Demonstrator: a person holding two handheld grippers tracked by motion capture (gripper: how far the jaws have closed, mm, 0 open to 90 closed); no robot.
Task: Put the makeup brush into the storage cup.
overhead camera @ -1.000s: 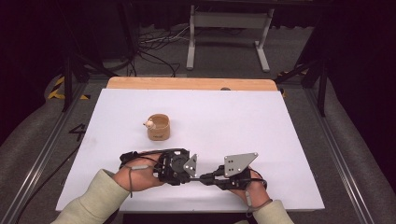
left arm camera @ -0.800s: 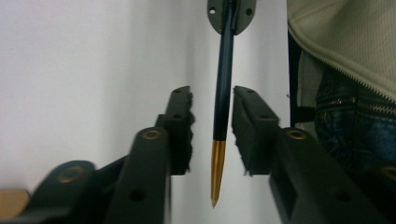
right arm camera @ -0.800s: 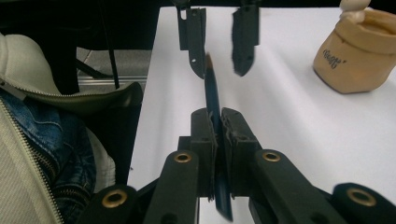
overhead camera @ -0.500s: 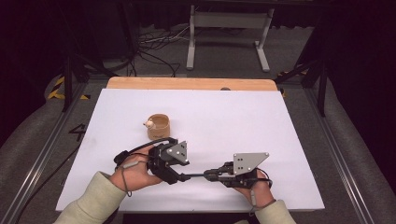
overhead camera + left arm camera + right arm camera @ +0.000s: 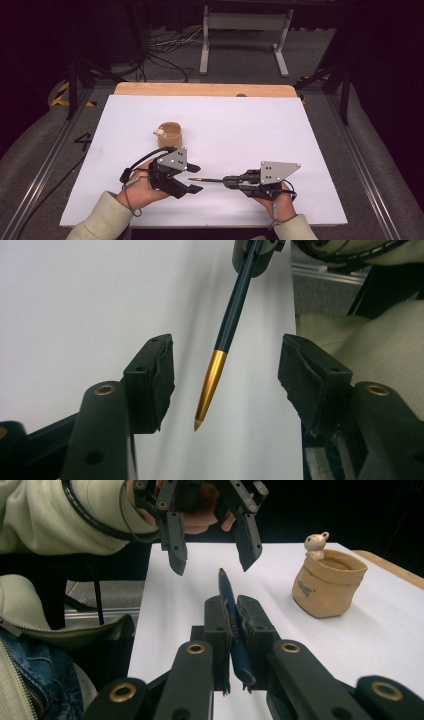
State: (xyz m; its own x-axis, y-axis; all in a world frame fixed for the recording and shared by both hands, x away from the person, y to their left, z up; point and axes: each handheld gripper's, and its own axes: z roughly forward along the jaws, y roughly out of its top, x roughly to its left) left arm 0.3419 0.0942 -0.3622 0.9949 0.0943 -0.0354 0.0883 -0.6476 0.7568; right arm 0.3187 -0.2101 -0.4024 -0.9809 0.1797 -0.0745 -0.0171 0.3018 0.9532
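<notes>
A dark blue pen (image 5: 207, 180) with a gold tip (image 5: 209, 387) lies level just above the white table, pointing left. My right gripper (image 5: 231, 181) is shut on its barrel, and the pen (image 5: 229, 600) runs out between the jaws. My left gripper (image 5: 195, 178) faces it from the left, open, and the pen's tip sits in the gap without touching either pad. In the left gripper view the jaws (image 5: 227, 372) stand wide apart on both sides of the gold tip. From the right gripper view, the left gripper (image 5: 212, 555) hangs open just beyond the pen's end.
A tan pouch-shaped cup (image 5: 170, 134) with a small animal figure (image 5: 316, 542) on its rim stands behind the left hand. The white table top (image 5: 250, 130) stretches back to a wooden edge (image 5: 205, 89). A metal stand and cables lie on the floor beyond.
The two grippers were close together a second ago and have drawn apart. The left gripper's jaws have opened around the pen's tip. The pen stays in the right gripper.
</notes>
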